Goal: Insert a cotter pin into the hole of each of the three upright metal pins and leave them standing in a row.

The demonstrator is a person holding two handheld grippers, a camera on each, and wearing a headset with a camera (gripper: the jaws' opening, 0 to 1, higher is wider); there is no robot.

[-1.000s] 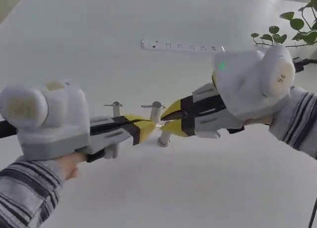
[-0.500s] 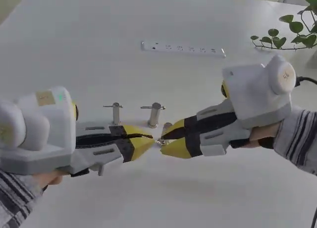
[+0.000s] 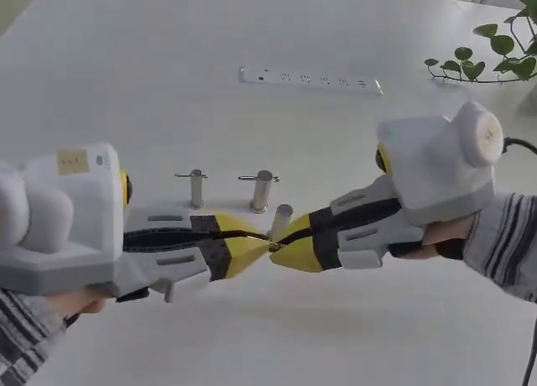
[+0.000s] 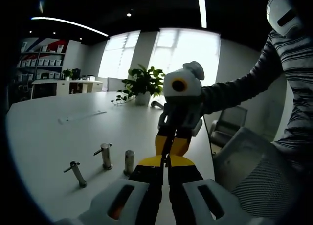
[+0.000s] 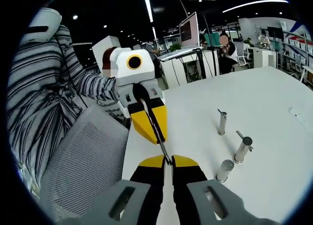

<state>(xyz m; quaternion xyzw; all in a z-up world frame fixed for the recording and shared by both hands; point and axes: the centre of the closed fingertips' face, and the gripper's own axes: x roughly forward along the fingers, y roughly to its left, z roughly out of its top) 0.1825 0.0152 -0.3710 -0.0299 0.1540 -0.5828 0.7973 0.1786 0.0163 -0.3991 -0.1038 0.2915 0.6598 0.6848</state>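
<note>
Clamping thin wire cotter pin (image 5: 165, 151) between clenched left gripper (image 3: 263, 244) and right gripper (image 3: 280, 246); lying level, just before bare upright steel pin (image 3: 281, 218).

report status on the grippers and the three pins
Left hand-held gripper and right hand-held gripper tip to tip, both shut on one cotter pin. Far metal pin and middle metal pin pinned, near metal pin bare. No obstruction seen.
</note>
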